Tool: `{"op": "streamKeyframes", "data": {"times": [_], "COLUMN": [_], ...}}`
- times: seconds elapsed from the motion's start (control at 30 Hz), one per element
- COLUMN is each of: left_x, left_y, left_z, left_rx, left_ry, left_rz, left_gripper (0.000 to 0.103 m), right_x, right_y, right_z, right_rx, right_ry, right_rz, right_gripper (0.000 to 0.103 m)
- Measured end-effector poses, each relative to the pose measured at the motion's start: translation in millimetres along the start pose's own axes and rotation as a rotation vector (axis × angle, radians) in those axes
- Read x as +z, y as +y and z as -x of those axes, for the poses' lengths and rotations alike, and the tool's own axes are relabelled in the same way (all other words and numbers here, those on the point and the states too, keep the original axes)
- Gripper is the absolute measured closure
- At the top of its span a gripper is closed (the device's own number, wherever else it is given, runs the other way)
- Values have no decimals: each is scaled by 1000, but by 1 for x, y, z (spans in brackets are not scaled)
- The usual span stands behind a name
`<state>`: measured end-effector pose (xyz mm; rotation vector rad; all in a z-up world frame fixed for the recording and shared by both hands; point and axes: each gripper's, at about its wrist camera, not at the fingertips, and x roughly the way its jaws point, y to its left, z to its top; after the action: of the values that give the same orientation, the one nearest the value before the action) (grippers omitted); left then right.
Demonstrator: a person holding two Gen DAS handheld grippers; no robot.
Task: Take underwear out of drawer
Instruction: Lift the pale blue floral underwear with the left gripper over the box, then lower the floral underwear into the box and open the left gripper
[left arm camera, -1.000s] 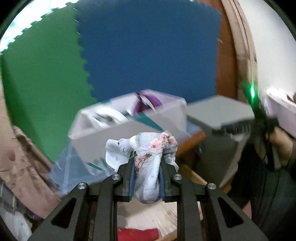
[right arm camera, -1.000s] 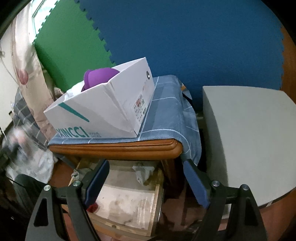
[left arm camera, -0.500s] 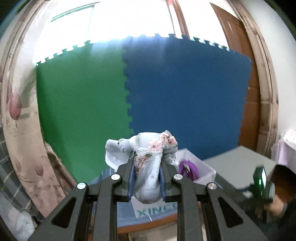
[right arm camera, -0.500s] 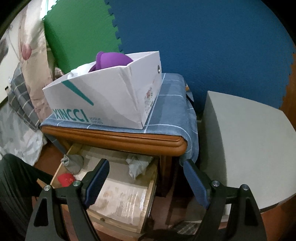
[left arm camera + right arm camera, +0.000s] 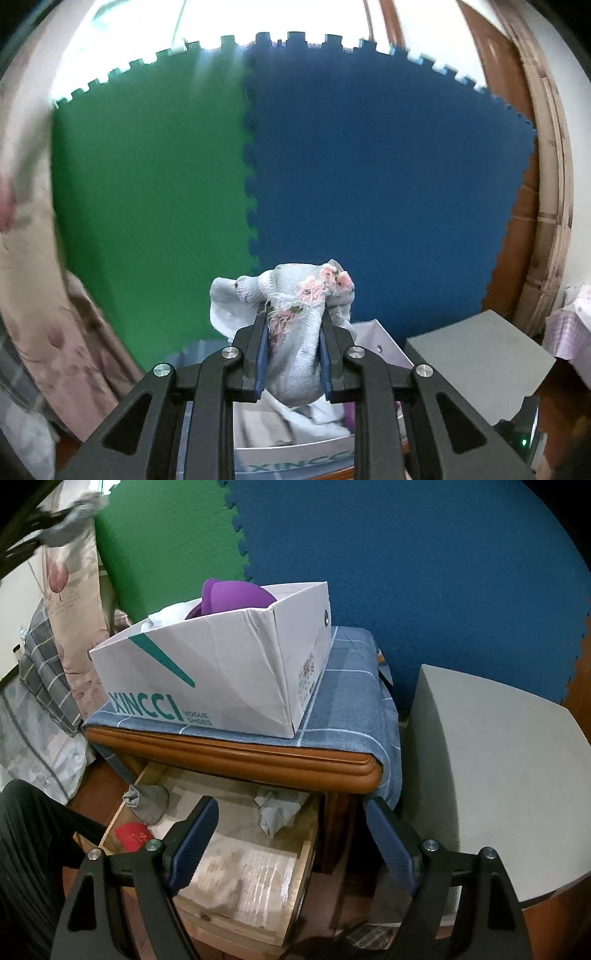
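Observation:
My left gripper (image 5: 293,321) is shut on a pale blue-grey piece of underwear (image 5: 295,350) with pink floral trim, held up in front of the green and blue foam mats. It hangs above a white shoe box (image 5: 295,458). In the right wrist view the same underwear (image 5: 79,511) is a blur at the top left. My right gripper (image 5: 291,808) stands open and holds nothing, over the open wooden drawer (image 5: 301,871). In the drawer lie a grey garment (image 5: 147,805), a pale blue-grey garment (image 5: 277,812) and a red item (image 5: 133,836).
The shoe box (image 5: 221,679), with something purple (image 5: 236,598) in it, sits on a blue checked cloth (image 5: 351,709) over the wooden nightstand (image 5: 236,749). A grey table (image 5: 498,768) stands to the right. A person's dark-clad leg (image 5: 26,849) is left of the drawer; curtain and bedding beyond.
My left gripper has risen with the underwear, from level with the box to above it. The right gripper has shifted slightly and stayed open; more of the drawer's inside shows.

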<state>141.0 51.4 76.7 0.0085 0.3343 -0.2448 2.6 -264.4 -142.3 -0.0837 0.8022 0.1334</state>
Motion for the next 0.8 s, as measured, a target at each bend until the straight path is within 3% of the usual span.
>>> {"op": "streamKeyframes", "data": {"times": [0.2, 0.33, 0.53, 0.8], "left_x": [-16, -36, -58, -29], "left_y": [17, 25, 30, 3], "left_z": [-72, -91, -103, -132], "left_rx": [42, 78, 76, 35], "left_ry": [189, 254, 270, 283], "left_rz": [101, 129, 155, 144], "left_gripper": [83, 83, 83, 83], "right_x": [-1, -1, -1, -1], "right_y": [2, 3, 6, 12], "right_z": [2, 2, 3, 0], "right_rx": [5, 12, 17, 9], "right_ry": [-12, -15, -17, -11], "right_rz": [13, 18, 29, 59], "right_gripper": [19, 19, 19, 19]}}
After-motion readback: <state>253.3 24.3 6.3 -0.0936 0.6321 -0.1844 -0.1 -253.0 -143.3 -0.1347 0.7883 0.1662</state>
